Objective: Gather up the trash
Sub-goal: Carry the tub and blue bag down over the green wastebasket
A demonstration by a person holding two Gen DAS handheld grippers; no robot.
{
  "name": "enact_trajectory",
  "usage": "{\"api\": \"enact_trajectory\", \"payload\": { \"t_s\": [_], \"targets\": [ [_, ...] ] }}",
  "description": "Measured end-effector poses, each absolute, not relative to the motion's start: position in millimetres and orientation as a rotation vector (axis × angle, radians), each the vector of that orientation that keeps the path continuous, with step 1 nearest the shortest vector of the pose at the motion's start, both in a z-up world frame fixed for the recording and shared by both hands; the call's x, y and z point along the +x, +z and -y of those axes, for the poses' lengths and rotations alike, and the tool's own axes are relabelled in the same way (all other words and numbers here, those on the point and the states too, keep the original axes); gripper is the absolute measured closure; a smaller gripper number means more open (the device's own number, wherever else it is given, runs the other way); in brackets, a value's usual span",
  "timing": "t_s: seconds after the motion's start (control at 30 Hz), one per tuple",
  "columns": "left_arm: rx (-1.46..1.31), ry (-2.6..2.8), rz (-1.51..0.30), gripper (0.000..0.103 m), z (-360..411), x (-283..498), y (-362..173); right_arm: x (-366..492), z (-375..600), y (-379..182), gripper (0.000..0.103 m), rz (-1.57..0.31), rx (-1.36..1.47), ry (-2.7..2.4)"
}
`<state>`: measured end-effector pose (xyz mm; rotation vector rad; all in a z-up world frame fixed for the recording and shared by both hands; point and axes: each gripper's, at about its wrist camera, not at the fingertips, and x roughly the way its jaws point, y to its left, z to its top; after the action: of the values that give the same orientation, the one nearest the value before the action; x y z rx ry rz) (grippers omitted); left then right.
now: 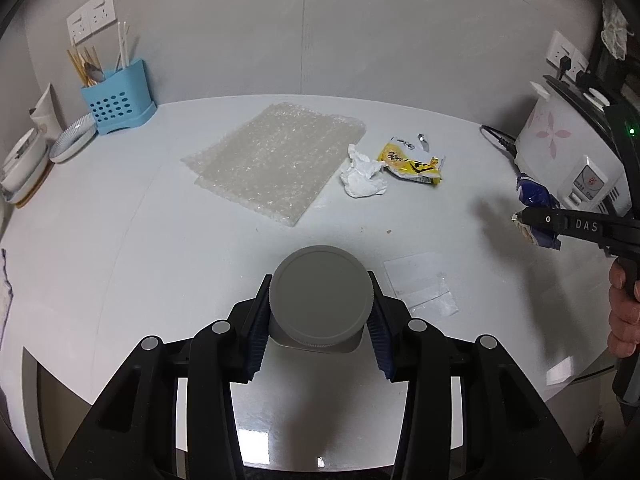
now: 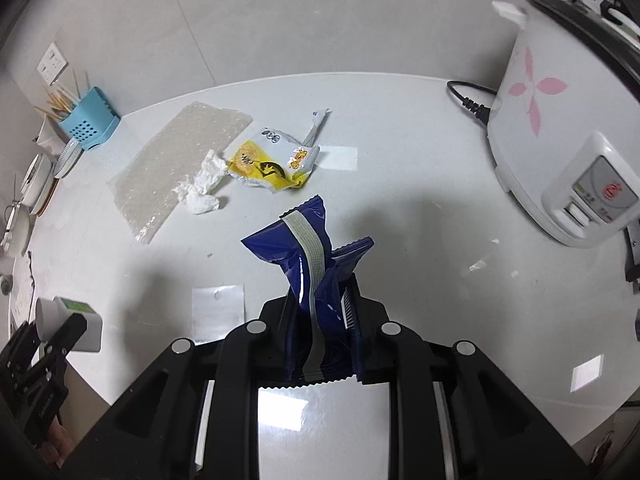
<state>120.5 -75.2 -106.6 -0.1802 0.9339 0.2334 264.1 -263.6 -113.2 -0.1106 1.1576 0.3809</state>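
Trash in both tools: right gripper (image 2: 320, 304) clenched on blue wrapper (image 2: 304, 248), left gripper (image 1: 320, 312) clamps grey-capped bottle (image 1: 320, 304). Slick foil could slip out; round cap may twist loose.

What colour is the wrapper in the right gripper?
Dark glossy blue wrapper with a grey seam strip down it; clearest in the right wrist view.

Left gripper (image 1: 320, 312), pointing steeply downward, jaws part-open and clamped on a grey-capped carton (image 1: 320, 308). Right gripper (image 2: 320, 300), also angled down, jaws nearly closed on a blue wrapper (image 2: 308, 256); the right hand (image 1: 622, 312) grasps its handle at the frame edge
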Motion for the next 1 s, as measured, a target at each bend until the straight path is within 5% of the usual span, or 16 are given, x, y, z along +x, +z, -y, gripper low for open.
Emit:
{"api": "enact_trajectory", "payload": {
  "t_s": [1.0],
  "targets": [
    [-0.133, -0.008, -0.922, 0.061, 50, -42, -109, 4, 211, -91, 0.084, -0.978, -0.123, 0.341]
  ]
}}
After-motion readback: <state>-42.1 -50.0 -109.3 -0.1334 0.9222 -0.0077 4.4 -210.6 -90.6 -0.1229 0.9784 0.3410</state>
